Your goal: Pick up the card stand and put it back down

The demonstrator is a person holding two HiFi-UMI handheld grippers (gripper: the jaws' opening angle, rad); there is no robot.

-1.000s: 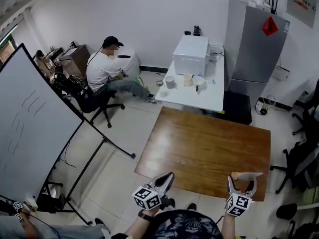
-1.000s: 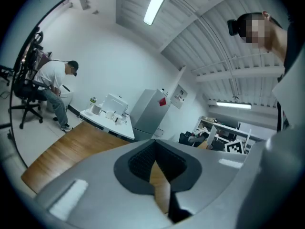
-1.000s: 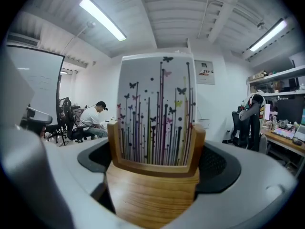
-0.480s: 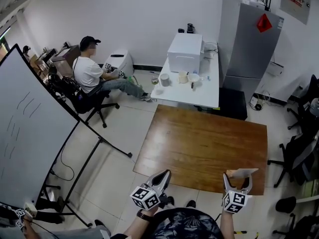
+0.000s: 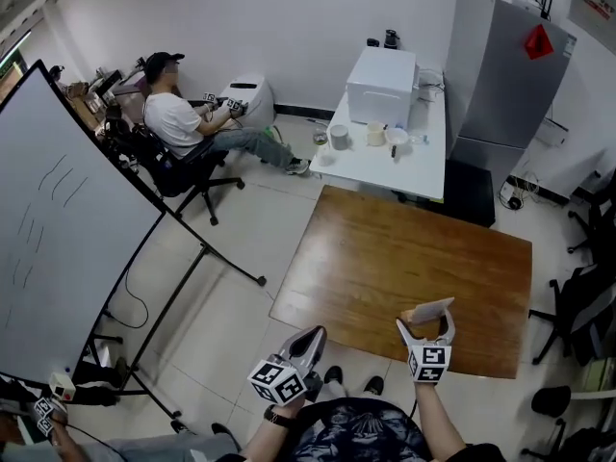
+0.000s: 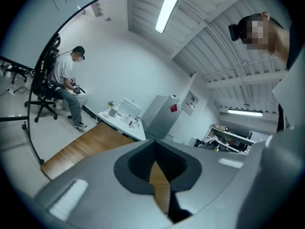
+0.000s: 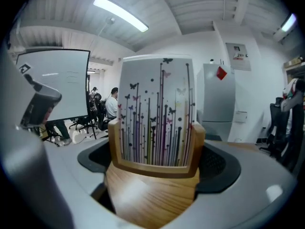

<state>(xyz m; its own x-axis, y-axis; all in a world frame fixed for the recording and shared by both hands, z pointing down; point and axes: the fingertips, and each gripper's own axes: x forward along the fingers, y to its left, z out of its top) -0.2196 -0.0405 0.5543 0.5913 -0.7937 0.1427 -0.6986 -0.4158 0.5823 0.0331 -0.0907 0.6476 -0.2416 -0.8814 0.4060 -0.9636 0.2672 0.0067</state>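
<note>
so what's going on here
A person holds a gripper in each hand. The right gripper is clamped on a wooden card stand carrying a butterfly-print card, over the near part of the wooden table. The left gripper is shut and empty, off the table's near edge.

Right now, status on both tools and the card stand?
Left tool shut, empty. Right tool shut on card stand, patterned card upright in it, above the near edge of the wooden table. Nothing on the table in the way.

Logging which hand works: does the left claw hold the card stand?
No, the left claw holds nothing; the card stand sits clamped in the right claw.
</note>
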